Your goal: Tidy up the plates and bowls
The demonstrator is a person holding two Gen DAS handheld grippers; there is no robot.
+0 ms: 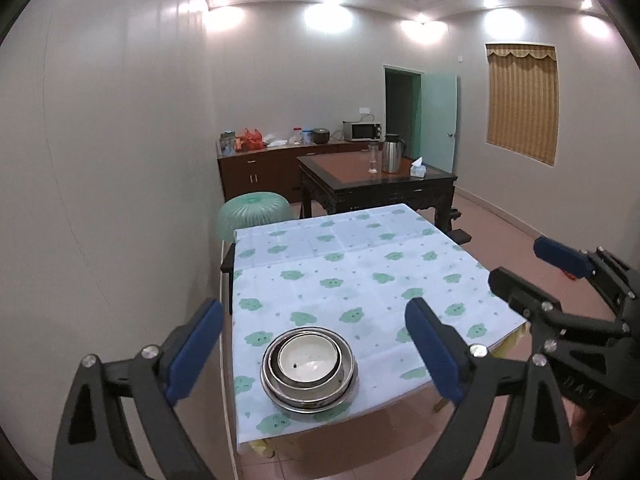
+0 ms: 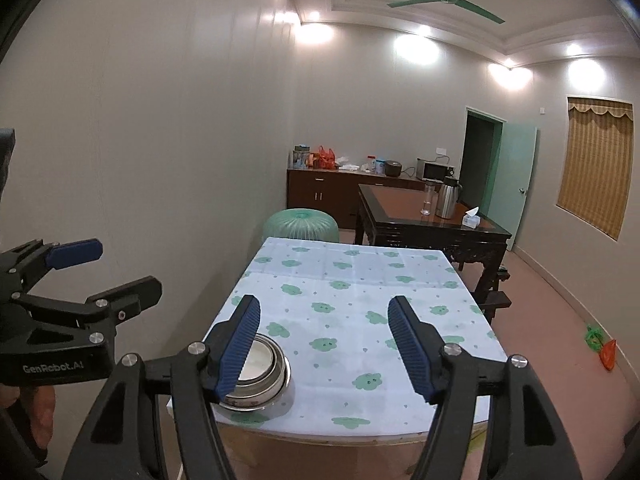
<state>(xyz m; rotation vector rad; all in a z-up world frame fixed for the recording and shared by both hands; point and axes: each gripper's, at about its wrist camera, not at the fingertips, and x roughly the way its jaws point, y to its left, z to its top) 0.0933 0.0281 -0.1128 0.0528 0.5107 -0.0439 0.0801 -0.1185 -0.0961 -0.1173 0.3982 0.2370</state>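
Counter (image 1: 360, 272), cloth-covered, fills mid-frame; nested stack of bowls (image 1: 308, 368) sits lower centre near its front edge. Likely rigid, slippery metal: grip the rim. Left tongs (image 1: 316, 344) and right tongs (image 2: 324, 348) gape wide, empty.

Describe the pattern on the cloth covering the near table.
The pale blue-white tablecloth is printed with scattered green cloud-like blobs and tiny specks; the left wrist view shows it best.

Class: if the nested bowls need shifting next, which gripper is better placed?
Probably left: its open gripper frames the bowls centrally; the right gripper sits off to their side.
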